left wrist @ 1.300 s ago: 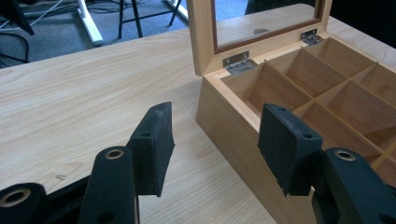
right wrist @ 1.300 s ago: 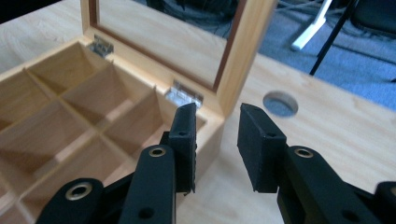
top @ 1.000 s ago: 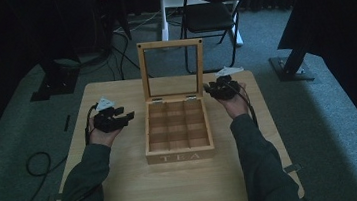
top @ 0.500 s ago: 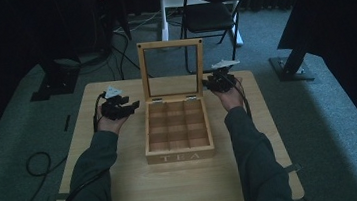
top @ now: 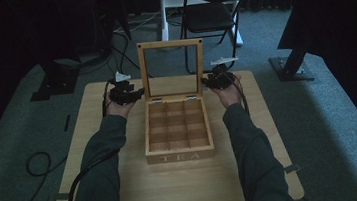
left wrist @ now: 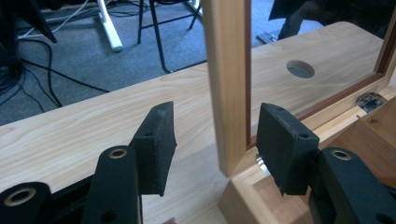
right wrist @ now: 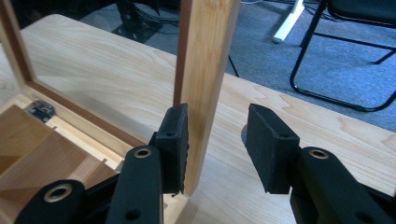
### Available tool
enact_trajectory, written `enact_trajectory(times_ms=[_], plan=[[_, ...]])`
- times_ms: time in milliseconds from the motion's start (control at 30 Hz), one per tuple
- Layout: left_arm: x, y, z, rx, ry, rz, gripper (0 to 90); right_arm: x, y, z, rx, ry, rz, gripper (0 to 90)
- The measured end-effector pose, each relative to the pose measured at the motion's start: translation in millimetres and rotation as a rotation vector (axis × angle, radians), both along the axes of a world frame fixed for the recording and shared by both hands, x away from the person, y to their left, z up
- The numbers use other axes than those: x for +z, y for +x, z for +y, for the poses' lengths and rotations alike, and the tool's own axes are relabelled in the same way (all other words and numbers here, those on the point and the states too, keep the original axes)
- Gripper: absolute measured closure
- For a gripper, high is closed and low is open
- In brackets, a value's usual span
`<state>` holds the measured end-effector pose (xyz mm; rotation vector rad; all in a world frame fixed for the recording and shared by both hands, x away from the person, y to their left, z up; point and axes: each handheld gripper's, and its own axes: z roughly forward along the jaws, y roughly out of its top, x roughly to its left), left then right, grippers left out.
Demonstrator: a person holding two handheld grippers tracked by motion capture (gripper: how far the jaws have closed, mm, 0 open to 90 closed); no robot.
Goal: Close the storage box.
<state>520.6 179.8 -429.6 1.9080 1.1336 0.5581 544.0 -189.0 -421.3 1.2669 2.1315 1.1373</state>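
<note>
Both grippers now forward at the upright lid (top: 170,67), fingers parted astride its side rails in the gripper views

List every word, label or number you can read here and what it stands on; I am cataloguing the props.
"TEA" — on the front wall of the wooden box, read in the high view.
No other text, number or sign is readable.

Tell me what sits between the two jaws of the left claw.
The lid frame's side rail of the open tea box stands upright between the open jaws of the left claw, seen in the left gripper view; neither pad visibly presses it.
</note>
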Motion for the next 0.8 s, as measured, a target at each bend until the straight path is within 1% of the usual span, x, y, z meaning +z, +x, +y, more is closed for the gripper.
enact_trajectory(times_ms=[33, 133, 167, 200, 333, 400, 433, 500, 567, 633, 667, 700, 800], plan=[[0.0, 0.0, 0.0, 0.0, 0.0, 0.0, 47.0, -1.2, 0.8, -0.1, -0.001, 0.007, 0.005, 57.4], [-0.4, 7.2, -9.2, -0.005, -0.006, 0.018, 46.6, -4.4, 3.3, -0.6, -0.003, 0.023, 0.019, 53.4], [-0.4, 7.2, -9.2, -0.005, -0.006, 0.018, 46.5, -4.4, 3.3, -0.6, -0.003, 0.023, 0.019, 53.4], [-0.7, 9.8, -13.0, -0.006, -0.01, 0.022, 46.2, -5.1, 4.0, -0.1, 0.004, 0.032, 0.021, 50.6], [-1.0, 14.1, -18.8, -0.019, -0.002, 0.032, 43.0, -6.1, 5.4, 0.9, 0.007, 0.035, 0.022, 44.8], [-0.9, 16.4, -22.3, -0.018, 0.006, 0.033, 42.3, -6.6, 6.0, 0.8, 0.006, 0.037, 0.026, 43.9], [-0.5, 17.4, -23.7, -0.016, 0.007, 0.032, 40.5, -7.3, 7.1, 0.7, 0.0, 0.043, 0.029, 42.5], [0.7, 19.1, -26.9, -0.013, 0.005, 0.032, 39.7, -7.6, 7.9, 2.0, 0.002, 0.048, 0.03, 41.2], [1.7, 20.9, -30.0, -0.012, 0.006, 0.029, 38.7, -7.7, 8.0, 3.2, 0.004, 0.045, 0.031, 40.6], [3.2, 24.6, -33.3, -0.013, -0.009, 0.034, 37.6, -7.9, 9.0, 7.4, 0.001, 0.044, 0.03, 39.5], [3.2, 24.6, -33.3, -0.013, -0.009, 0.034, 37.2, -7.9, 9.0, 7.4, 0.001, 0.044, 0.03, 39.5], [3.9, 25.5, -34.5, -0.009, -0.008, 0.035, 37.2, -6.3, 11.5, 11.5, 0.0, 0.035, 0.037, 39.1], [4.8, 26.9, -35.1, -0.008, 0.003, 0.035, 37.2, -3.5, 12.6, 14.9, 0.008, 0.031, 0.036, 40.0]])
